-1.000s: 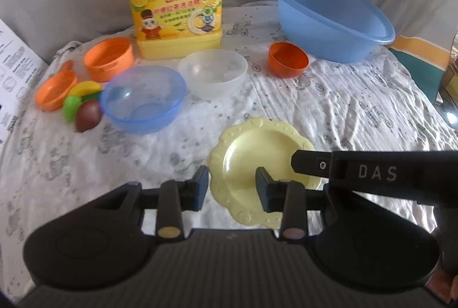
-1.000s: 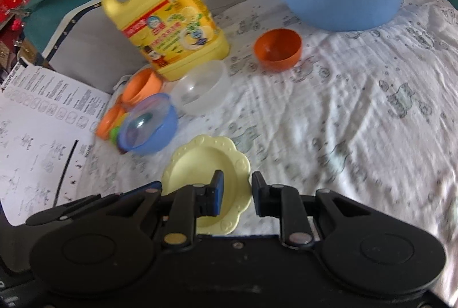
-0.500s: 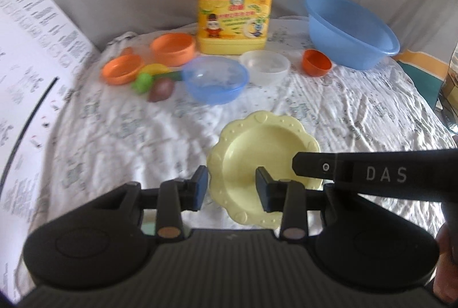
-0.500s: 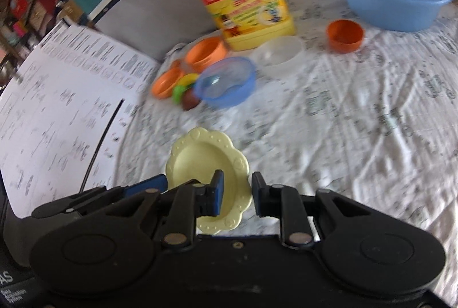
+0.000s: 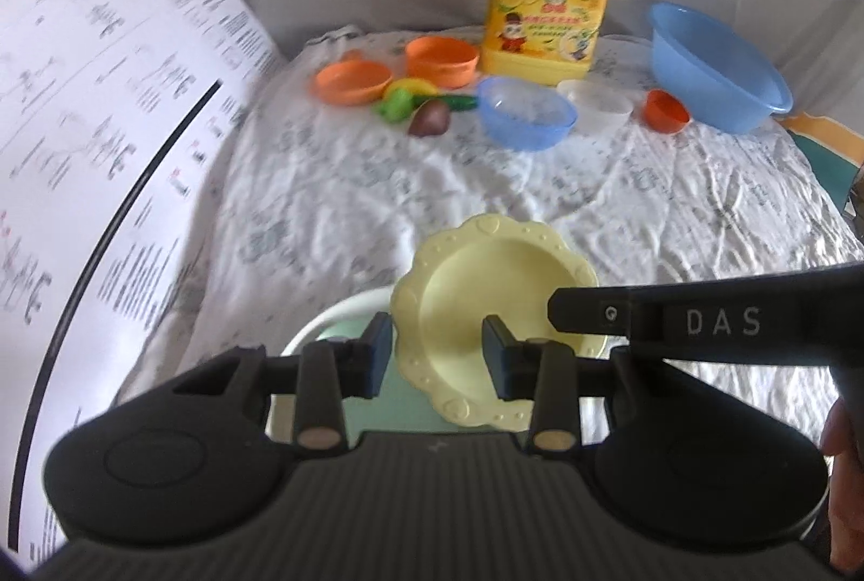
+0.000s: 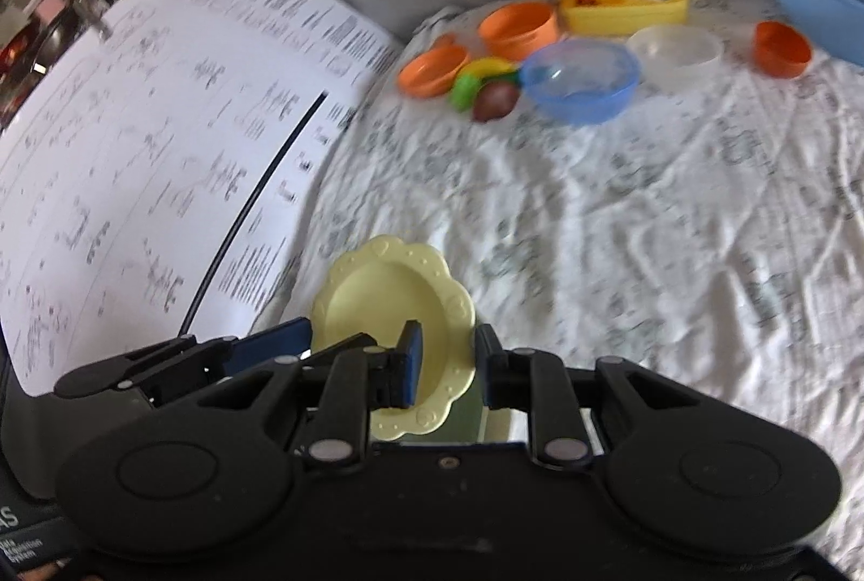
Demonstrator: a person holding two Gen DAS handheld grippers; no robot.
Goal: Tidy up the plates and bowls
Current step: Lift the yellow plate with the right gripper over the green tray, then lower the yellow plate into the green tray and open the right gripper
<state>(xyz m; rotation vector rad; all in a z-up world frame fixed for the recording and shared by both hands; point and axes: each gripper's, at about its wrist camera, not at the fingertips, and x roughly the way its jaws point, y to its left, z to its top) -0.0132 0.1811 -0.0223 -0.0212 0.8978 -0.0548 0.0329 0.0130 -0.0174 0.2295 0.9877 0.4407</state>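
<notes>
— Between the right gripper (image 6: 444, 359) fingers, what do you see?

— A pale yellow scalloped plastic plate (image 6: 397, 305), tilted, with the right gripper clamped on its near rim. It hangs above the wrinkled white printed cloth (image 6: 621, 214), over a pale green dish (image 5: 345, 332) that lies just below.

— And the left gripper (image 5: 434, 348)?

— Its jaws stand apart, one on each side of the plate's left portion; whether they touch it I cannot tell.

— Farther ahead of the grippers?

— A translucent blue plastic bowl (image 5: 526, 114), with a clear plastic bowl (image 5: 596, 108) just to its right and a small orange cup (image 5: 667, 110) beyond that. A large blue basin (image 5: 713, 71) sits far right. Left of the blue bowl lie toy fruits (image 5: 418, 106), an orange bowl (image 5: 441, 60) and an orange shallow dish (image 5: 353, 80). Behind them stands a yellow detergent jug (image 5: 548, 0). A big printed paper sheet (image 6: 162, 149) spreads to the left.
</notes>
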